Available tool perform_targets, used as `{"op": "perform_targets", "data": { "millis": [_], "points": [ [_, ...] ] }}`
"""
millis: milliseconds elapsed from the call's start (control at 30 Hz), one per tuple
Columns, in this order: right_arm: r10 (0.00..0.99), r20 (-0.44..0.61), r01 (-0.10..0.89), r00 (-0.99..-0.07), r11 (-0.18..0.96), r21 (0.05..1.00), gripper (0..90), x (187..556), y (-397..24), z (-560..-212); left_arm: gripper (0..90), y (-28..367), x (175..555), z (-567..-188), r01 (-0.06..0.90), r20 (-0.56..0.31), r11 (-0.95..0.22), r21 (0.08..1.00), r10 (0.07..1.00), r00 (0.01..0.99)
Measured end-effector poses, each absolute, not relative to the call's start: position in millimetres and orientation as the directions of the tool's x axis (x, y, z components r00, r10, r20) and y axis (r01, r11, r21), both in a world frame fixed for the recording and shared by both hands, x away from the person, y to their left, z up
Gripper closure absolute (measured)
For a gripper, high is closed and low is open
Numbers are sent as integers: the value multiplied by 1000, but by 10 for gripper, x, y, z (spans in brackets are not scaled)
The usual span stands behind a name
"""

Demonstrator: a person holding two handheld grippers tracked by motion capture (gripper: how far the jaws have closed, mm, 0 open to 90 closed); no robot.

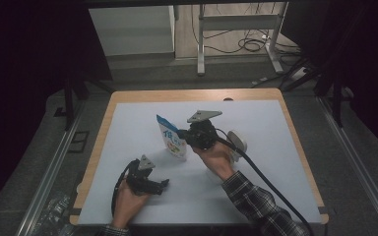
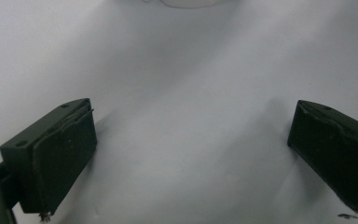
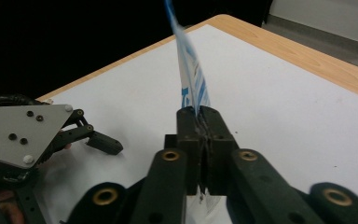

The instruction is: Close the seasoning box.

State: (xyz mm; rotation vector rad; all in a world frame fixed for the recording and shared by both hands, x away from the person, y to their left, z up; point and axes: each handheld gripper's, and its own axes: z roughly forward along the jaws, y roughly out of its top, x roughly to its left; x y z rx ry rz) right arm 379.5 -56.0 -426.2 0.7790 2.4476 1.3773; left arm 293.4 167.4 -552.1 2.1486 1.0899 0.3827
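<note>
Pouch, white with blue print, stands near the counter's centre, pinched along its edge by my right tool, jaws clenched on it. At seven o'clock from the pouch, well apart, I see my left tool resting released on the white counter, jaws wide.

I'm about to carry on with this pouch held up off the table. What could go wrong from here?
1. The right gripper pinches only the edge of the blue-and-white pouch, so it could slip or swing.
2. The left gripper rests open on the table, giving no support if the pouch drops.
3. A white round object lies close behind the right hand; pulling back might knock it.
</note>
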Motion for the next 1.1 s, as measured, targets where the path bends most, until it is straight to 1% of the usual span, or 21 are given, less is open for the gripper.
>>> {"op": "perform_targets", "data": {
  "millis": [100, 433, 933, 1000, 1100],
  "points": [
    [546, 57, 333, -836, 421, 844, 805, 3783, -563, -4262, 12, 1675, 2933, -5521, 592, -44, -413, 692, 795, 606],
    [546, 43, 329, -837, 439, 836, 698, 3735, -624, -4247, 13, 1675, 2932, -5522, 592, -44, -412, 693, 795, 605],
    [552, 51, 345, -833, 444, 827, 681, 3601, -856, -4261, 17, 1678, 2933, -5523, 589, -43, -410, 697, 795, 605],
    [550, 48, 343, -834, 450, 825, 694, 3570, -882, -4271, 18, 1677, 2933, -5524, 589, -43, -410, 697, 795, 604],
    [549, 43, 343, -835, 457, 820, 755, 3532, -929, -4288, 19, 1676, 2932, -5526, 589, -45, -405, 700, 797, 602]
  ]
}}
